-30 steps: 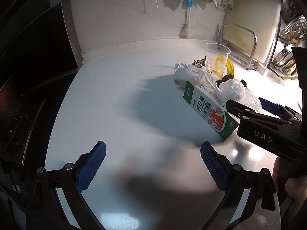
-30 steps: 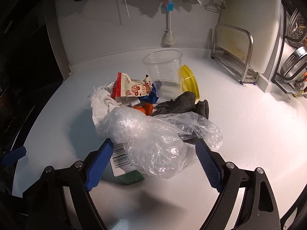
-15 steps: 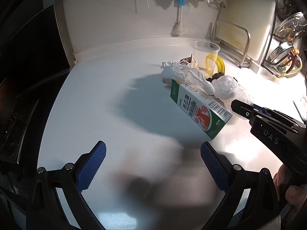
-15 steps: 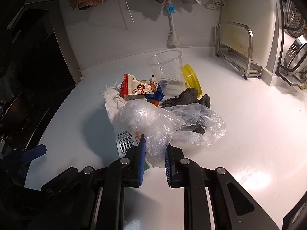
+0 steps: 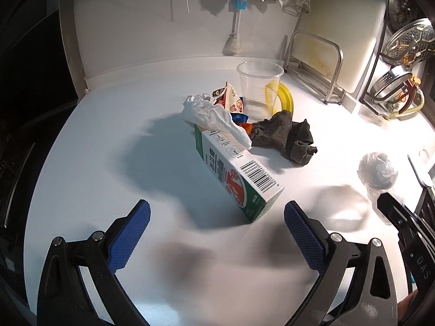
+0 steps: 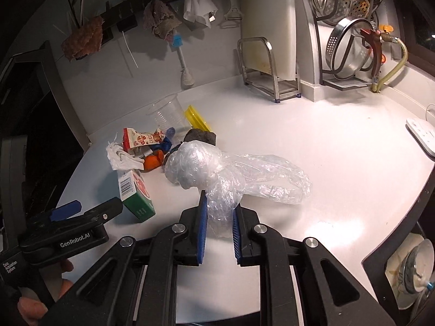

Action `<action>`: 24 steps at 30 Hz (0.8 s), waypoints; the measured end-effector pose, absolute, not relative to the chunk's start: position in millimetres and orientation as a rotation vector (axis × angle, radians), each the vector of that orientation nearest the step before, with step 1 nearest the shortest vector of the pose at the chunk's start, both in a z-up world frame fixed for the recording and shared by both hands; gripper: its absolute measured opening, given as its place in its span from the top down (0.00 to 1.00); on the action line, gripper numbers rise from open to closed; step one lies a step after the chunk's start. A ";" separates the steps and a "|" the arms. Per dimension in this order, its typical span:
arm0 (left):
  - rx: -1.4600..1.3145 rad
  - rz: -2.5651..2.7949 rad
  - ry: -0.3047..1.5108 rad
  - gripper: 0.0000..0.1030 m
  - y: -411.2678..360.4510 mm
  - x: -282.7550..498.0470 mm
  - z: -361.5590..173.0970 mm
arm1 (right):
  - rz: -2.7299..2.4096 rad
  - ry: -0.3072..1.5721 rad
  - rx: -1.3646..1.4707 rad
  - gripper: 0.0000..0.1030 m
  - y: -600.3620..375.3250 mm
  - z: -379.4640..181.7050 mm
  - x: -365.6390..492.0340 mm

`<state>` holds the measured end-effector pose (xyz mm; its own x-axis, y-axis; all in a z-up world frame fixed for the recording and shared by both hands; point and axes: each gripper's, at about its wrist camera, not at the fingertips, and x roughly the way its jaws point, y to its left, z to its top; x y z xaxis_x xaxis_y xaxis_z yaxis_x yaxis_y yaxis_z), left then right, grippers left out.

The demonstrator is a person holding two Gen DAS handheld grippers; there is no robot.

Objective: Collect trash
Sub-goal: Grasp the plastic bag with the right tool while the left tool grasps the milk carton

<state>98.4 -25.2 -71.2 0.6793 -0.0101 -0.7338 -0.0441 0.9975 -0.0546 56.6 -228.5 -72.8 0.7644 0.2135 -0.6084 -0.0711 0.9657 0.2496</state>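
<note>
My right gripper (image 6: 219,206) is shut on a crumpled clear plastic bag (image 6: 231,174), held just above the white counter (image 6: 326,163); the same bag (image 5: 378,174) shows blurred at the right of the left wrist view. A green and white carton (image 5: 236,174) lies on its side before my open left gripper (image 5: 217,217), whose pads hold nothing. Behind the carton sit a white crumpled bag (image 5: 214,119), a red snack wrapper (image 5: 231,99), a grey cloth (image 5: 285,135), a clear cup (image 5: 258,87) and a yellow lid (image 5: 285,95).
A metal rack (image 6: 269,68) with a white cutting board stands at the back right. Strainers and a pot lid (image 6: 350,49) hang in a wire rack beside it. A white power strip (image 6: 421,135) lies at the right edge. Cloths and a brush hang on the wall.
My right gripper closed on the clear plastic bag and carried it right, away from the pile. The left gripper moved closer to the carton and stayed open.
</note>
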 end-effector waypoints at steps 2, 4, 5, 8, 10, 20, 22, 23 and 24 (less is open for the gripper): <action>-0.083 0.024 0.824 0.06 -32.1 105.3 -74.8 | 0.148 0.686 0.237 0.85 -237.1 -75.9 52.5; -0.084 0.030 0.827 0.06 -38.4 111.5 -79.3 | 0.141 0.683 0.240 0.85 -241.1 -78.2 49.5; -0.080 0.039 0.828 0.06 -41.3 114.5 -81.5 | 0.137 0.682 0.237 0.85 -241.1 -79.7 47.9; -0.083 0.062 0.834 0.06 -45.5 123.4 -87.0 | 0.143 0.686 0.235 0.85 -241.0 -83.0 46.7; -0.080 0.077 0.837 0.06 -45.9 129.2 -89.5 | 0.150 0.684 0.235 0.85 -240.2 -84.2 44.7; -0.069 0.101 0.891 0.58 -42.0 146.9 -104.0 | 0.169 0.698 0.221 0.85 -235.9 -87.9 45.7; -0.069 0.091 0.886 0.60 -40.2 143.6 -104.0 | 0.172 0.701 0.224 0.85 -236.2 -88.1 46.1; -0.069 0.087 0.882 0.64 -39.0 141.6 -103.7 | 0.174 0.703 0.227 0.85 -235.9 -88.0 46.0; -0.066 0.086 0.880 0.68 -38.1 139.5 -103.5 | 0.176 0.703 0.229 0.85 -235.7 -88.2 45.2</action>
<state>139.5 -38.1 -103.5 0.6338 0.0484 -0.7719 -0.1025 0.9945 -0.0217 45.2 -235.7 -88.2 0.7497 0.2360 -0.6182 -0.0829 0.9604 0.2661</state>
